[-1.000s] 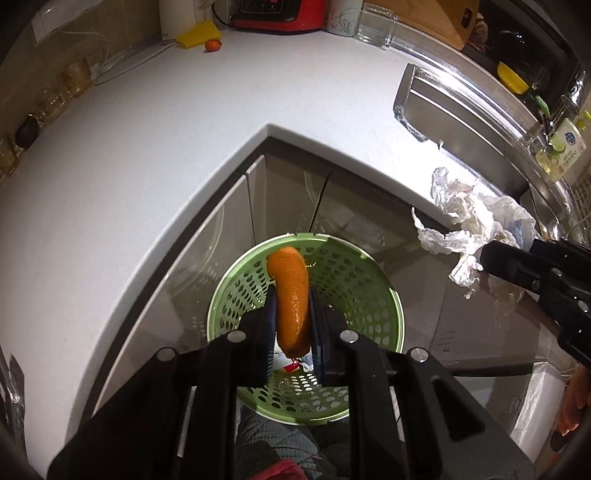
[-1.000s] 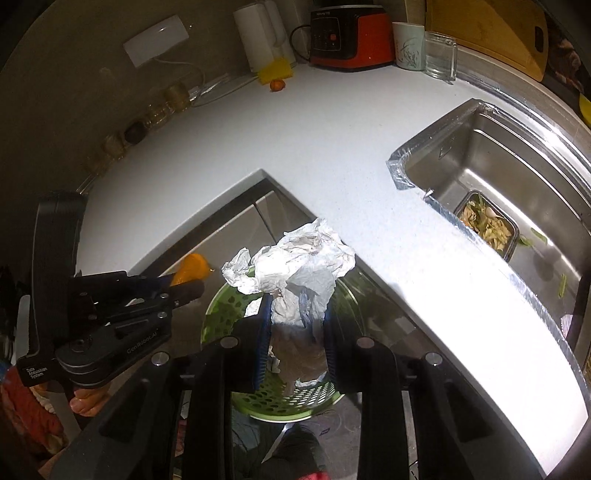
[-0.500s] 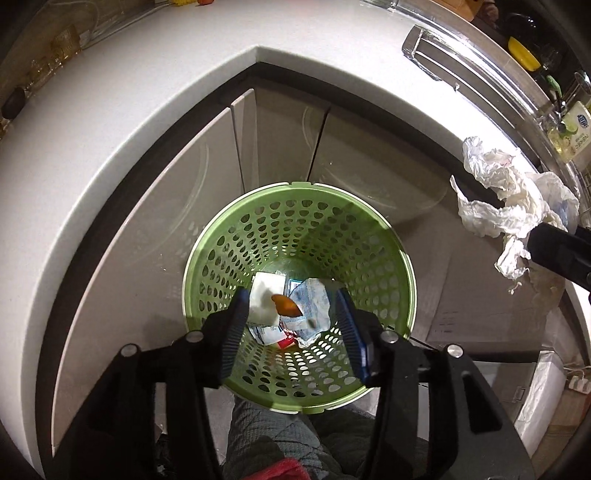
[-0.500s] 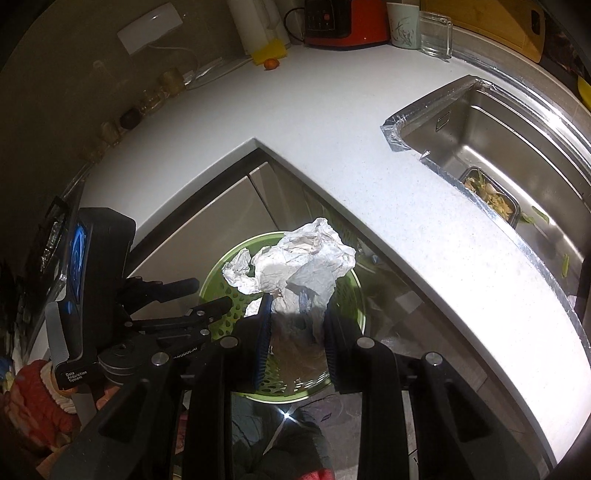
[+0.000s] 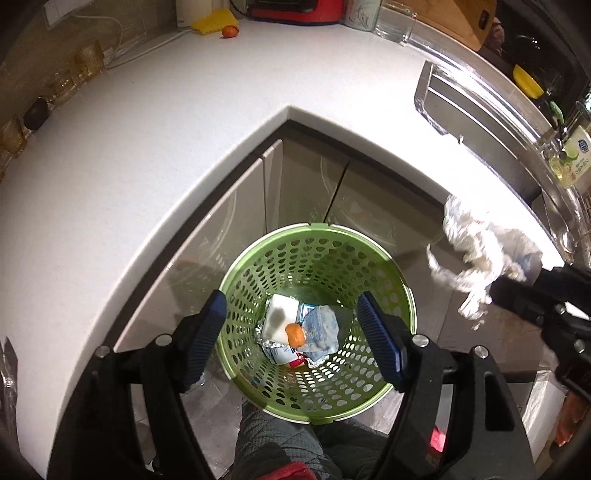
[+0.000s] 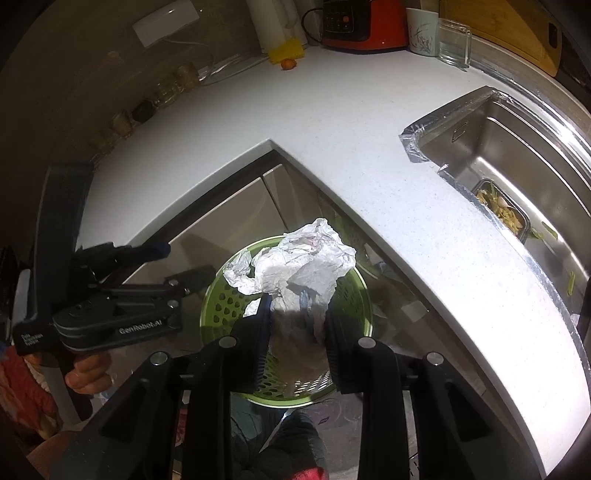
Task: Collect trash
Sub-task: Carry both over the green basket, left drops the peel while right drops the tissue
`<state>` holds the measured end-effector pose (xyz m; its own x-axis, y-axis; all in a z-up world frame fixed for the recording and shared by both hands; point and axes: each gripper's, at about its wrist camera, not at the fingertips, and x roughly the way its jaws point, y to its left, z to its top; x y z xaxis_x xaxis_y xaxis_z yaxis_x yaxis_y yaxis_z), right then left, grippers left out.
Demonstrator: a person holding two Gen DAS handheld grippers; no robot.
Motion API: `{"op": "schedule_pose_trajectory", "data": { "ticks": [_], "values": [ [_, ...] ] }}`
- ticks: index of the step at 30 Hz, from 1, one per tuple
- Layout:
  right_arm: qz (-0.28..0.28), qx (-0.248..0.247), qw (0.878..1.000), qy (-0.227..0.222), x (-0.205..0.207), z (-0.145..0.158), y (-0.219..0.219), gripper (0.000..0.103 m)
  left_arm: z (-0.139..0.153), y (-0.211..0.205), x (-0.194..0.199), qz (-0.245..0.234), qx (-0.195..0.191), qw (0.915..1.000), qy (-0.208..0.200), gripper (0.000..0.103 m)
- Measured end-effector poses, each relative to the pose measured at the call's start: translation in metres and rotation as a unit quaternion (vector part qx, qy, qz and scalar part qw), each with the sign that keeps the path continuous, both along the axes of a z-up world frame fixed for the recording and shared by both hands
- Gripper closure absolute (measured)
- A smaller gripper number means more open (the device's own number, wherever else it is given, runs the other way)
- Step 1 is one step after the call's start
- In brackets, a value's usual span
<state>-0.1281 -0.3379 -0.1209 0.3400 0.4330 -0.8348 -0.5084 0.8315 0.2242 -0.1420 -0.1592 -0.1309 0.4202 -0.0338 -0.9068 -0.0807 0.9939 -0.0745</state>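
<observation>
A green perforated bin (image 5: pixel 369 266) stands on the floor below the counter corner. Inside lie wrappers and an orange peel (image 5: pixel 295 334). My left gripper (image 5: pixel 295 341) hangs over the bin, its jaws opening, with nothing between the pads. In the right wrist view the left gripper (image 6: pixel 184 264) shows at the left, jaws apart. My right gripper (image 6: pixel 295 332) is shut on a crumpled white tissue (image 6: pixel 299 258) above the green bin (image 6: pixel 221 295). The same tissue (image 5: pixel 480 254) shows at the right of the left wrist view.
The white L-shaped counter (image 5: pixel 147 155) wraps around the bin. A steel sink (image 6: pixel 517 147) with food scraps lies to the right. At the back stand a red cooker (image 6: pixel 362 22), a glass (image 6: pixel 454 40) and a small orange fruit (image 5: pixel 229 32). A person's knee shows below the bin.
My left gripper has opened and the orange peel has dropped from it into the bin. The right gripper keeps its hold on the tissue and stays in place.
</observation>
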Motion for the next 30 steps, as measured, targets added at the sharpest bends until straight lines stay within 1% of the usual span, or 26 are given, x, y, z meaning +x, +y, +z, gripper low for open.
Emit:
{"op": "schedule_pose_trajectory", "data": {
  "ticks": [4, 5, 6, 7, 8, 9, 13, 16, 19, 22, 24, 27, 30],
  "values": [
    [0.023, -0.007, 1.000, 0.005, -0.001, -0.013, 0.015, 0.073, 0.019, 0.014, -0.002, 0.016, 0.010, 0.9997, -0.018, 0.026],
    [0.028, -0.010, 1.000, 0.008, -0.001, -0.017, 0.019, 0.070, 0.022, 0.018, -0.003, 0.021, 0.010, 0.9995, -0.020, 0.025],
    [0.034, -0.013, 0.999, 0.010, 0.000, -0.021, 0.023, 0.061, 0.025, 0.022, -0.003, 0.025, 0.011, 0.9994, -0.021, 0.024],
    [0.038, -0.017, 0.999, 0.010, 0.000, -0.025, 0.026, 0.054, 0.026, 0.024, -0.003, 0.030, 0.012, 0.9993, -0.021, 0.023],
    [0.039, -0.025, 0.999, 0.007, 0.000, -0.029, 0.030, 0.041, 0.027, 0.027, -0.004, 0.034, 0.013, 0.9991, -0.022, 0.023],
    [0.039, -0.031, 0.999, 0.005, 0.001, -0.032, 0.033, 0.033, 0.029, 0.031, -0.005, 0.037, 0.013, 0.9990, -0.023, 0.023],
    [0.038, -0.032, 0.999, 0.007, 0.004, -0.034, 0.037, 0.027, 0.034, 0.040, -0.006, 0.046, 0.015, 0.9985, -0.027, 0.023],
    [0.032, -0.029, 0.999, -0.007, 0.006, -0.023, 0.036, 0.023, 0.037, 0.041, -0.004, 0.050, 0.014, 0.9982, -0.032, 0.023],
    [0.023, -0.022, 0.999, -0.026, 0.011, -0.005, 0.034, 0.016, 0.044, 0.046, 0.000, 0.051, 0.011, 0.9980, -0.037, 0.022],
    [0.011, -0.011, 0.998, -0.054, 0.018, 0.019, 0.034, 0.008, 0.056, 0.050, 0.009, 0.050, 0.016, 0.9973, -0.050, 0.015],
    [0.005, -0.003, 0.997, -0.074, 0.027, 0.036, 0.035, 0.004, 0.067, 0.057, 0.018, 0.050, 0.015, 0.9965, -0.065, 0.012],
    [-0.003, 0.002, 0.995, -0.101, 0.047, 0.057, 0.042, 0.003, 0.083, 0.069, 0.039, 0.052, 0.013, 0.9951, -0.083, 0.012],
    [-0.007, 0.005, 0.993, -0.115, 0.074, 0.072, 0.057, 0.003, 0.098, 0.084, 0.066, 0.055, 0.018, 0.9933, -0.100, 0.012]
  ]
}}
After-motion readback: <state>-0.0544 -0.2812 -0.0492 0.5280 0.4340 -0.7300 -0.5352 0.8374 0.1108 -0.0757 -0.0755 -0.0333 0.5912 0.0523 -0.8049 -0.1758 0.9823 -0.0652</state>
